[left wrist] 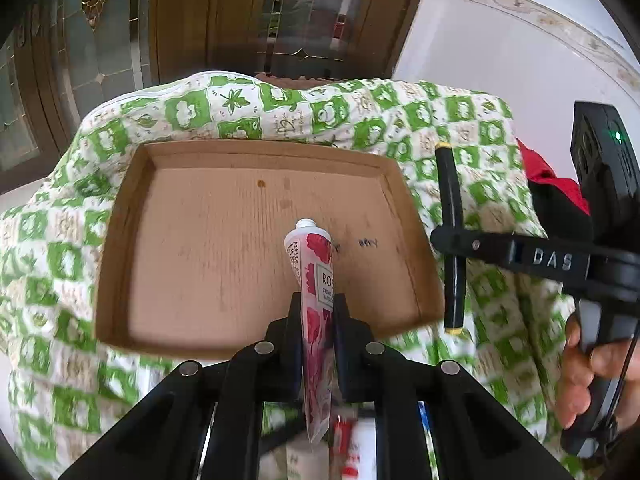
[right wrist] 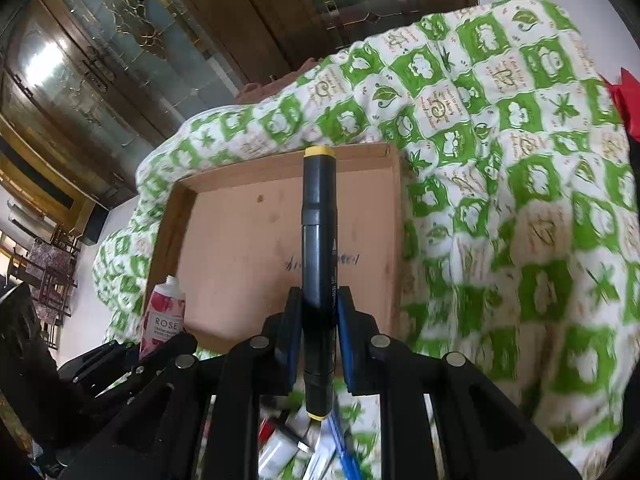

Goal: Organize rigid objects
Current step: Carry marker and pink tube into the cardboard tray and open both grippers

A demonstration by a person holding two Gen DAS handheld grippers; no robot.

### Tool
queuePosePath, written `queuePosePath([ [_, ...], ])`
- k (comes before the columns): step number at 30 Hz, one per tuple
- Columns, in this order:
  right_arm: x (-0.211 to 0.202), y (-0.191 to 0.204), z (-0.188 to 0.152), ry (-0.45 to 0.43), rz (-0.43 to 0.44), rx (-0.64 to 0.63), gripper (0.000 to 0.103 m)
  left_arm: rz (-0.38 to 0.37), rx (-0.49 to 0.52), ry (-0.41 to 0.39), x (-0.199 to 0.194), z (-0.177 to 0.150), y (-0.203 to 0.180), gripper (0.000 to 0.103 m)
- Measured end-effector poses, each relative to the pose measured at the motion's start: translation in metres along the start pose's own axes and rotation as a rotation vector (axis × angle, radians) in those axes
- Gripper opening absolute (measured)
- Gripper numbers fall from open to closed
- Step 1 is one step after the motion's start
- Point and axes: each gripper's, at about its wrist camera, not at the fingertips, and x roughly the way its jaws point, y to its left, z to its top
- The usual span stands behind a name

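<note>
Left gripper (left wrist: 318, 312) is clamping the rose hand-cream tube (left wrist: 314, 280) – fingers (left wrist: 294, 320) closed on its lower-middle body, capped nozzle pointing up-frame over the cardboard tray (left wrist: 132, 240), crimped tail hanging down between the linkages. Judging by looks, the tube is light and soft-walled with a glossy skin, so it is likely squashing a bit under the pads and could slide or pivot; grabbing nearer the stiffer shoulder by the cap would probably be steadier. Right gripper (right wrist: 318, 316) is pinching the black marker (right wrist: 318, 272) with yellow end caps, fingers (right wrist: 292, 320) shut on the lower third of the barrel, the long end sticking toward upper centre of frame over the tray's far wall. Marker looks stiff, light and smooth – a round barrel may be rolling in the pads, and a grip below centre leaves the tip free to swing. In the left wrist view the marker is hanging at right of frame, just off the tray's right wall. Tray is sitting on a green-and-white patterned quilt (left wrist: 60, 260), a soft lumpy base, so it may be tipping under load. Tray floor is bare, nothing blocking a drop. A blurred clutter of small items (right wrist: 280, 448) is lying low in frame under both grippers; red cloth (left wrist: 536, 168) at the right edge.
</note>
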Motion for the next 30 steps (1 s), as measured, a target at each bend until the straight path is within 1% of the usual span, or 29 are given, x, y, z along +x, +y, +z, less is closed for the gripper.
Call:
queuePosePath([
  [5, 0.032, -0.003, 0.009, 0.038, -0.016, -0.004, 0.016, 0.011, -0.025, 0.012, 0.028, 0.013, 0.005, 0.012],
  [12, 0.056, -0.005, 0.006, 0.09, -0.034, -0.03, 0.016, 0.03, -0.045, 0.042, 0.062, 0.019, 0.012, 0.012],
  [24, 0.083, -0.008, 0.003, 0.145, -0.064, -0.041, 0.016, 0.038, -0.063, 0.065, 0.08, 0.012, 0.018, 0.012],
  [30, 0.086, -0.012, 0.003, 0.151, -0.066, -0.029, 0.016, 0.039, -0.058, 0.068, 0.086, 0.01, 0.018, 0.012],
])
